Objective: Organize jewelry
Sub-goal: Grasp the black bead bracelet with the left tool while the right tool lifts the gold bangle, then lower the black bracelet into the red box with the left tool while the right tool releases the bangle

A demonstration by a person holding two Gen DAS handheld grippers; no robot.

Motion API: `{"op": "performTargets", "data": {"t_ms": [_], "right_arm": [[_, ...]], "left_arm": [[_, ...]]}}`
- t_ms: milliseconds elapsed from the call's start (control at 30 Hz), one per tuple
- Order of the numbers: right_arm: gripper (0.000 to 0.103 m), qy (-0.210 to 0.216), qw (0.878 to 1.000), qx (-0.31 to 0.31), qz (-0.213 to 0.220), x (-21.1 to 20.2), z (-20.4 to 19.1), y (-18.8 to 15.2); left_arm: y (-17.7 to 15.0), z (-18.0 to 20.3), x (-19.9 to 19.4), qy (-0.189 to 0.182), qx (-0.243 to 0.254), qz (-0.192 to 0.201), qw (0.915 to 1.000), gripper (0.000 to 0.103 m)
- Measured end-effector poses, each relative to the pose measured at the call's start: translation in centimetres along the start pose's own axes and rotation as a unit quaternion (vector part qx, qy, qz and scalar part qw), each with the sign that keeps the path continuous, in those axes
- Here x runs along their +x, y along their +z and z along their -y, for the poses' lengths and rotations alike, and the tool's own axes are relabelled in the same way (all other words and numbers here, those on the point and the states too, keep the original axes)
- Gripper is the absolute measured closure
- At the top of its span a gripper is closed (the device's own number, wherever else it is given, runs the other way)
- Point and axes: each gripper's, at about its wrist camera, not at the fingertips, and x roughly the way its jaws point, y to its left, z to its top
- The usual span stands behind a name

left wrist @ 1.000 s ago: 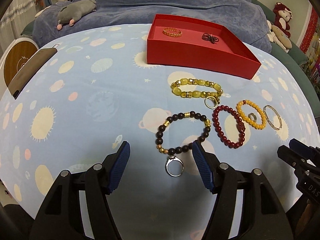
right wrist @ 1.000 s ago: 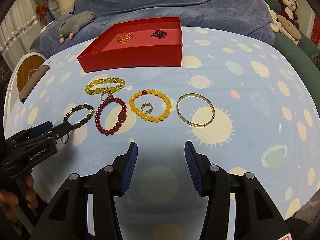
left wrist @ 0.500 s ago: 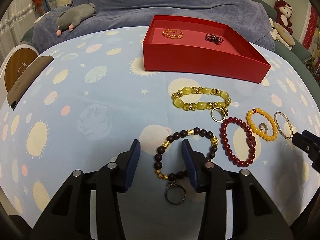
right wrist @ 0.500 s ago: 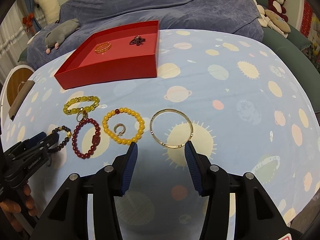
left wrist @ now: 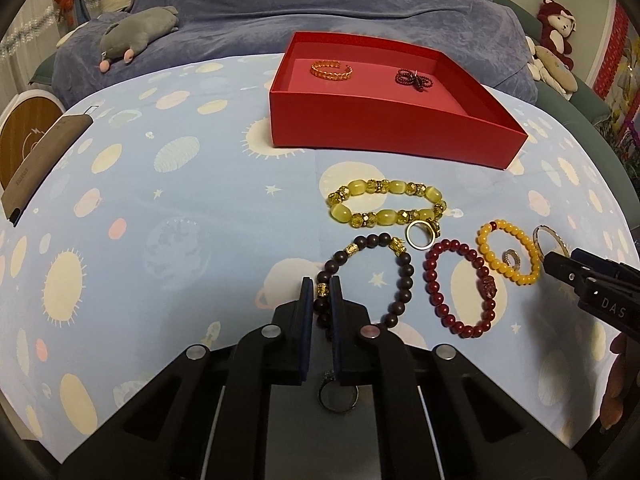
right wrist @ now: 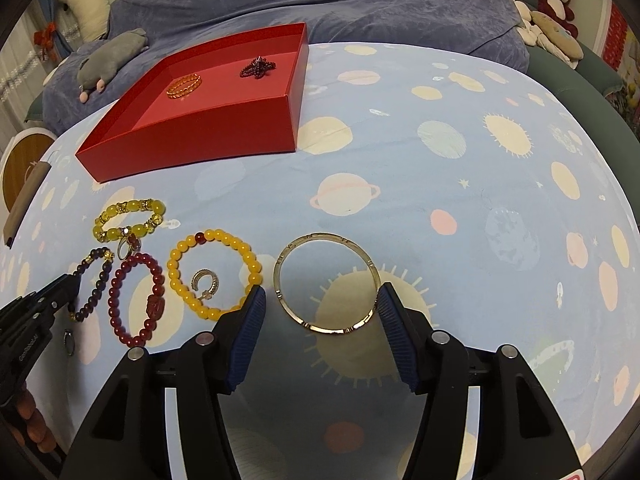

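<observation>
While the red box (left wrist: 384, 128) is sitting at the far side of the space-print cloth (left wrist: 160, 200), already holding a gold chain bracelet (left wrist: 331, 70) and a small dark beaded piece (left wrist: 414, 79), the rest of the jewelry is lying in a row on the cloth in front of the box, on its near side. Farthest to the right of the box, the gold bangle (right wrist: 326, 282) is lying flat; it is probably rigid, thin and slick, so a pinch across its rim looks safer than a squeeze across the whole hoop. The right gripper (right wrist: 320, 312) is hovering at the bangle's near edge with its jaws opening, the ring lying between them but untouched. Nearer the box's front wall, the green-yellow bracelet (left wrist: 386, 208) is resting, with the orange bracelet (right wrist: 214, 274) and the red bracelet (right wrist: 138, 300) just before it. These are likely light and floppy on elastic cord, so they will be drooping once lifted. The left gripper (left wrist: 320, 304) is clamping the left side of the dark beaded bracelet (left wrist: 366, 280), pads pressing on a few beads. Round beads may be rolling out of a shallow grip. A small ring (left wrist: 338, 396) is lying under that gripper.
</observation>
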Motion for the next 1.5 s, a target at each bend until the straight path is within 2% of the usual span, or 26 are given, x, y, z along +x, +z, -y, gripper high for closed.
{"op": "performTargets", "data": {"t_ms": [200, 333, 567, 667, 1033, 1267, 1500], "right_arm": [[0.045, -0.019, 0.999, -0.025, 0.009, 0.5, -0.7, 0.3], [0.044, -0.016, 1.0, -0.018, 0.01, 0.8, -0.3, 0.8], [0.038, -0.014, 1.0, -0.008, 0.013, 1.2, 0.0, 0.9], [0.045, -0.014, 1.0, -0.016, 0.015, 1.2, -0.4, 1.1], [0.045, 0.014, 0.999, -0.011, 0.026, -1.1, -1.6, 0.6], [0.045, 0.038, 0.998, -0.022, 0.046, -3.9, -3.2, 2.4], [0.045, 0.07, 0.994, -0.038, 0.074, -5.6, -4.6, 7.8]], "left_arm": [[0.0, -0.1, 0.1, -0.002, -0.004, -0.001, 1.0, 0.095], [0.1, -0.2, 0.2, -0.003, -0.005, -0.002, 1.0, 0.095], [0.2, -0.2, 0.3, -0.003, -0.007, -0.002, 1.0, 0.095], [0.3, -0.2, 0.3, -0.003, -0.007, -0.002, 1.0, 0.095], [1.1, -0.1, -0.5, -0.022, -0.012, 0.0, 0.9997, 0.095], [3.3, -0.2, -2.8, -0.051, -0.015, 0.011, 0.9985, 0.095], [8.2, -0.1, -4.8, -0.073, 0.004, 0.04, 0.9966, 0.095]]}}
